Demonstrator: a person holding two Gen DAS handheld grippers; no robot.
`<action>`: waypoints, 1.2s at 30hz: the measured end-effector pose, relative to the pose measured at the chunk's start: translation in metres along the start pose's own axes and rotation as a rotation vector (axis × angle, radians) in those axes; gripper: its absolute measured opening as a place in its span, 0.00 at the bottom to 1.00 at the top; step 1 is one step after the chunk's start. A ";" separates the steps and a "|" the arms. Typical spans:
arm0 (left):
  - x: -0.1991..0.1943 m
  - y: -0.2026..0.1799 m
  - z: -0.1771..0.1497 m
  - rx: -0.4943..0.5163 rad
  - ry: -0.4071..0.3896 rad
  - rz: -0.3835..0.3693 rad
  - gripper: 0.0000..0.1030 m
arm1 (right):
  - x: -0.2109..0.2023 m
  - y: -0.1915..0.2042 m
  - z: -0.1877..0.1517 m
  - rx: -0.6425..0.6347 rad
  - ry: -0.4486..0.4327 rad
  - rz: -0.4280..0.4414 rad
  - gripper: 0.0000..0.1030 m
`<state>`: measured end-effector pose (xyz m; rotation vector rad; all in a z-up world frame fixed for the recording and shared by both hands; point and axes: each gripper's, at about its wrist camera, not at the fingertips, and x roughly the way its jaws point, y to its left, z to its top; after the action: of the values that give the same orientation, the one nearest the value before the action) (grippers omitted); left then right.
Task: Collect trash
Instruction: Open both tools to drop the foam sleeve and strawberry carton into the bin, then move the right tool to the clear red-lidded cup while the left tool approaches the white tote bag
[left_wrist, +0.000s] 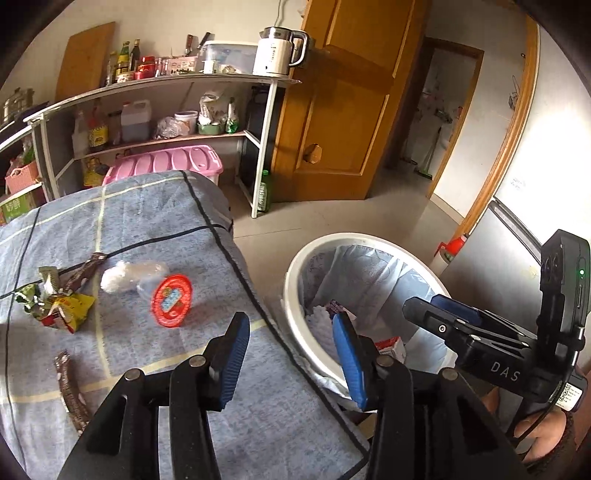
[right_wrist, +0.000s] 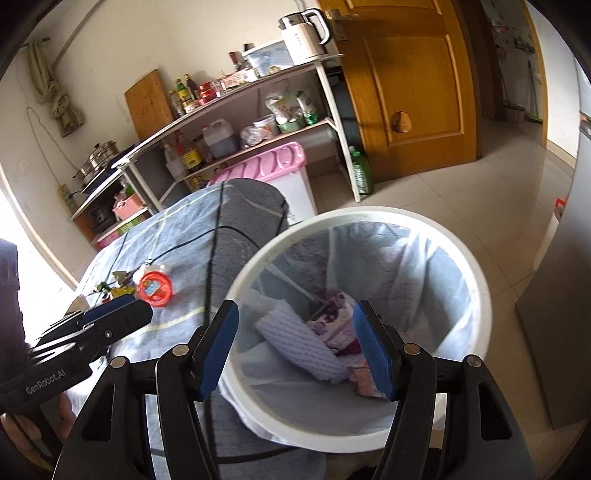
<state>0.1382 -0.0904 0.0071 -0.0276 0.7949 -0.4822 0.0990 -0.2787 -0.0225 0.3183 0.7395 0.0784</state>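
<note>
A white trash bin (left_wrist: 295, 291) with a pale liner stands on the floor beside the cloth-covered table (left_wrist: 258, 406); it also shows in the right wrist view (right_wrist: 476, 280), holding a white sponge (right_wrist: 299, 343) and wrappers (right_wrist: 336, 317). On the table lie a red round lid (left_wrist: 172, 301), a clear plastic bag (left_wrist: 129, 275), crumpled yellow-green wrappers (left_wrist: 59, 302) and brown wrappers (left_wrist: 70, 395). My left gripper (left_wrist: 291, 354) is open and empty over the table's edge. My right gripper (right_wrist: 295, 347) is open and empty above the bin; it also shows in the left wrist view (left_wrist: 443, 312).
A shelf unit (left_wrist: 166, 103) with bottles, jars and a white kettle (left_wrist: 277, 51) stands behind the table. A pink-lidded box (left_wrist: 166, 162) sits under it. A wooden door (left_wrist: 343, 110) and a green bottle (left_wrist: 264, 192) are at the back.
</note>
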 end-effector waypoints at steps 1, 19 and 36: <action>-0.004 0.006 -0.001 -0.006 -0.006 0.016 0.49 | 0.001 0.006 0.000 -0.010 0.000 0.007 0.63; -0.068 0.129 -0.024 -0.164 -0.078 0.201 0.58 | 0.049 0.120 0.000 -0.231 0.054 0.131 0.63; -0.102 0.264 -0.051 -0.328 -0.070 0.355 0.66 | 0.122 0.176 0.008 -0.355 0.185 0.172 0.69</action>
<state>0.1493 0.1961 -0.0132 -0.2034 0.7838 -0.0119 0.2013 -0.0916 -0.0411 0.0345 0.8643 0.4010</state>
